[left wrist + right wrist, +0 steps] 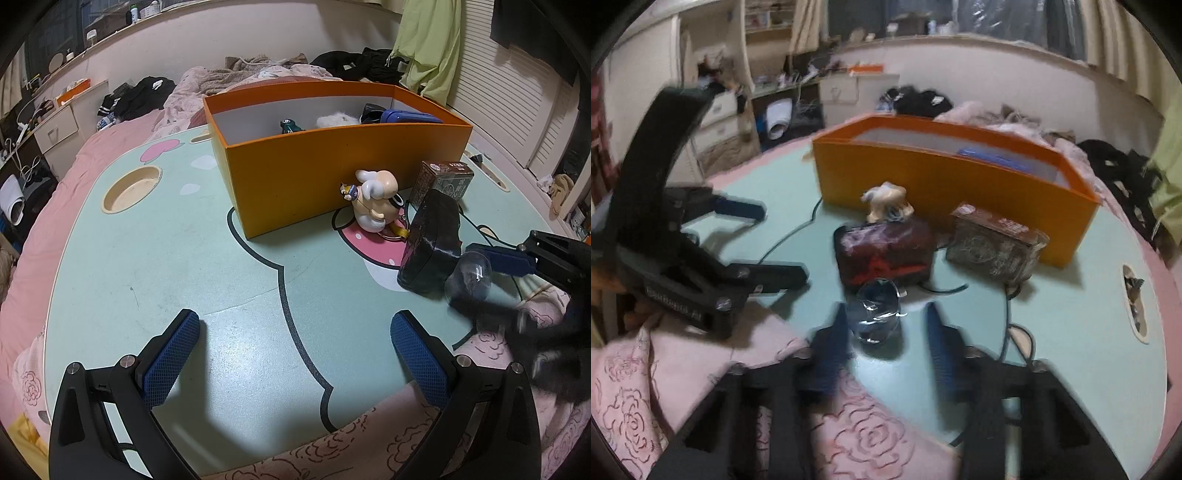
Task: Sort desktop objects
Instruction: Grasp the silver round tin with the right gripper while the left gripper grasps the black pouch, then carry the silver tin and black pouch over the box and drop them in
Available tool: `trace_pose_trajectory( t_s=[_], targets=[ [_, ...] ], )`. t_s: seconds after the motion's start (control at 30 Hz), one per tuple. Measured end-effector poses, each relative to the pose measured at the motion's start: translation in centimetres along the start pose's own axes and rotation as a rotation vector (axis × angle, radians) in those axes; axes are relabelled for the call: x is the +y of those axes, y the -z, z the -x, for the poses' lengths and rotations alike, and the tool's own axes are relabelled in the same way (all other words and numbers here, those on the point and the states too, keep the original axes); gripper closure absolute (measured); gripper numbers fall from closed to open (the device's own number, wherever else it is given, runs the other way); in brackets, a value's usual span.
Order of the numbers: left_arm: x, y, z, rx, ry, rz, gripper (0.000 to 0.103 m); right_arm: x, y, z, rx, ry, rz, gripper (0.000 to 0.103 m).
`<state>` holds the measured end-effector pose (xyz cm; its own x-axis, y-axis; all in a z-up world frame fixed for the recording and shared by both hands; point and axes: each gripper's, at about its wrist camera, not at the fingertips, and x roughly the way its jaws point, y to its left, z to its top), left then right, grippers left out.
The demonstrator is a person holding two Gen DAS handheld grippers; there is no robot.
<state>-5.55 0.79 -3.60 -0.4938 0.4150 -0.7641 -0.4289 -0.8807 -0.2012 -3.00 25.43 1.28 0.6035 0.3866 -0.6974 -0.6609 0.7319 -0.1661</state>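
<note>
Left claw: the left claw (295, 321) hung wide open over a bare stretch of the table (184, 277) and held nothing.
Right claw: the right claw (886, 314) stood part open around the clear cup (877, 314). One pad looked to be against the cup and the other was plainly apart from it, so it had no grip. Blur made the contact hard to judge.
Cup's place: it sat on the table near the front edge, just in front of the dark case (882, 254) and well short of the orange box (945, 184).
Risk, slip: the cup looked thin, smooth and rounded. A pinch off its middle could have squirted it out sideways or tipped it over.
Risk, crush: a hard squeeze would probably have buckled the thin wall.
Risk, neighbours: the case was almost touching the cup. A push forward could have shoved the case into the figurine (886, 203) and toppled it.
Risk, cable: a black cable (1008, 332) ran beside the claw's right finger and could have snagged it on the lift.
Left view only: the inside of the box, which held a small green toy car (290, 125), a white fluffy thing (336, 120) and a blue item (406, 117).
Right view only: both fingers straddling the cup. The left view caught just one finger, with the rest smeared.
Brown carton: the brown carton (443, 181) stood against the box wall, beside the figurine.
</note>
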Motion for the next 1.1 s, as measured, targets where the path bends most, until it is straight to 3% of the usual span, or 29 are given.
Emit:
trace_pose_trajectory(
  t_s=[0.2,0.37,0.47,0.57,0.7,0.9,0.93,1.0,1.1],
  targets=[
    [0.0,0.2,0.2,0.0,-0.001,0.003,0.0,-1.0,0.5,1.1,-0.106,0.007,-0.062,0.078],
    [-0.1,0.2,1.2,-0.052,0.033,0.019,0.001,-3.7,1.3,2.4,-0.19,0.063,-0.223,0.078],
    [-1.1,0.0,3.2,-0.151,0.079,-0.03,0.008,-5.5,2.0,2.8,-0.192,0.048,-0.311,0.077],
    [-2.6,-0.5,4.3,-0.205,0.161,-0.095,0.023,-5.8,1.9,2.4,-0.184,0.037,-0.345,0.077],
    [-4.9,-2.5,2.0,-0.107,0.258,-0.158,0.054,-5.7,2.3,2.6,-0.18,0.032,-0.332,0.077],
    [-7.6,-4.6,-0.4,-0.03,0.279,-0.224,0.057,-6.0,3.0,2.8,-0.175,0.023,-0.336,0.077],
    [-7.8,-4.3,-0.3,-0.017,0.284,-0.231,0.066,-6.0,3.1,2.9,-0.174,0.022,-0.334,0.077],
    [-8.3,-4.6,-1.2,0.02,0.302,-0.243,0.073,-6.0,3.3,2.9,-0.168,0.022,-0.33,0.077],
    [-8.8,-4.5,-1.1,0.018,0.309,-0.263,0.074,-6.0,3.5,3.1,-0.169,0.022,-0.328,0.077]
  ],
)
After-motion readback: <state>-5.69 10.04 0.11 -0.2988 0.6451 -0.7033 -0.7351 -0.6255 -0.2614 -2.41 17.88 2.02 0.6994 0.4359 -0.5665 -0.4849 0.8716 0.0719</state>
